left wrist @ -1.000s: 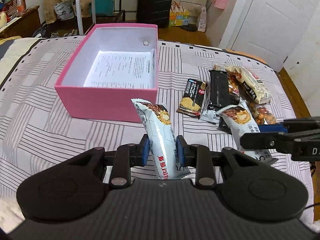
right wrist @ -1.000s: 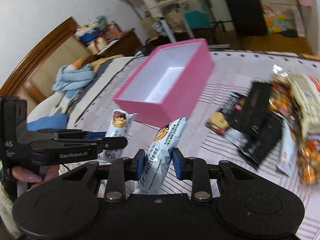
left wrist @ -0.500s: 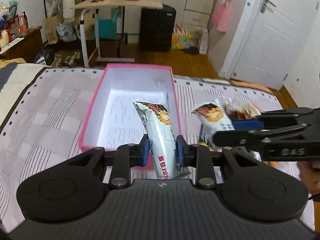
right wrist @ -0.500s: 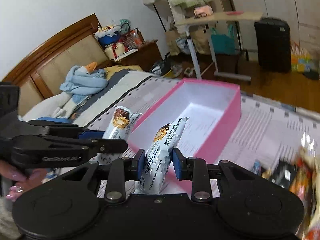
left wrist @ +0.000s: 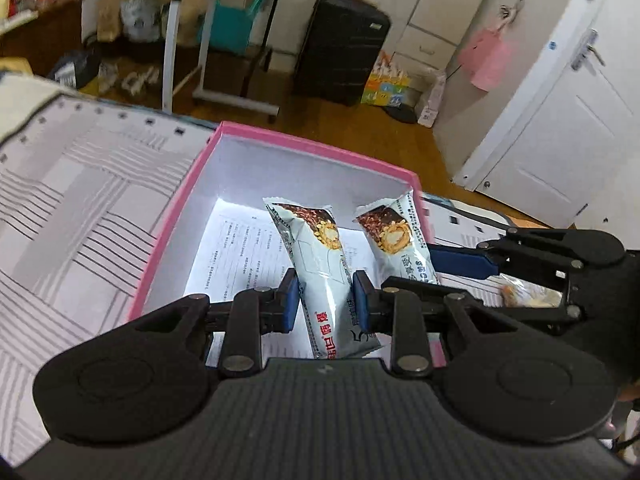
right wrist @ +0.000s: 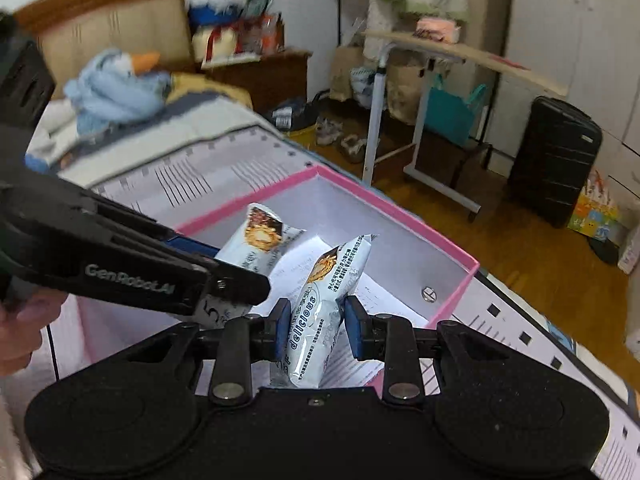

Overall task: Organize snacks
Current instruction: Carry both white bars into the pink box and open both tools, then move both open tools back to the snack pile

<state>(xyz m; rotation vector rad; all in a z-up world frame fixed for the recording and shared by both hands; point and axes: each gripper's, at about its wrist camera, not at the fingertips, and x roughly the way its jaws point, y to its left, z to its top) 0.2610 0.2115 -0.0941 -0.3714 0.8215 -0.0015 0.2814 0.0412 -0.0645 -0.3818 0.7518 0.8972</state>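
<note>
A: Both grippers hang over the pink box (left wrist: 176,216), which sits open on the striped bedspread (left wrist: 80,200). The left gripper (left wrist: 325,301) is clenched on a silver snack packet (left wrist: 320,260); its blue pads (left wrist: 289,304) press the packet's sides, and the wrapper's picture end points up and away from the camera, over the inside of the box.

B: And the right gripper?

A: The right gripper (right wrist: 313,327) grasps a second snack packet (right wrist: 320,300) the same way, squeezed between its pads, with the word "delicious" readable along the wrapper. That packet leans toward the far right, also above the box's inside. From the left wrist camera the two packets stand just beside each other, the second one (left wrist: 400,240) near the box's right wall.

B: What is in the box?

A: A printed paper sheet (left wrist: 236,248) lies on the white floor. Neither packet rests there that I can confirm; both are held in the jaws.

B: Around the bed?

A: A black suitcase (left wrist: 340,48) stands on the wood floor beyond the box, next to a white-legged side table (left wrist: 180,40) and a teal bag (left wrist: 232,28). A white door (left wrist: 560,140) is at the right. In the right wrist view a blue plush toy (right wrist: 116,88) lies by the wooden headboard (right wrist: 120,32). One more loose snack (left wrist: 528,294) shows behind the right gripper's frame, on the bedspread.
</note>
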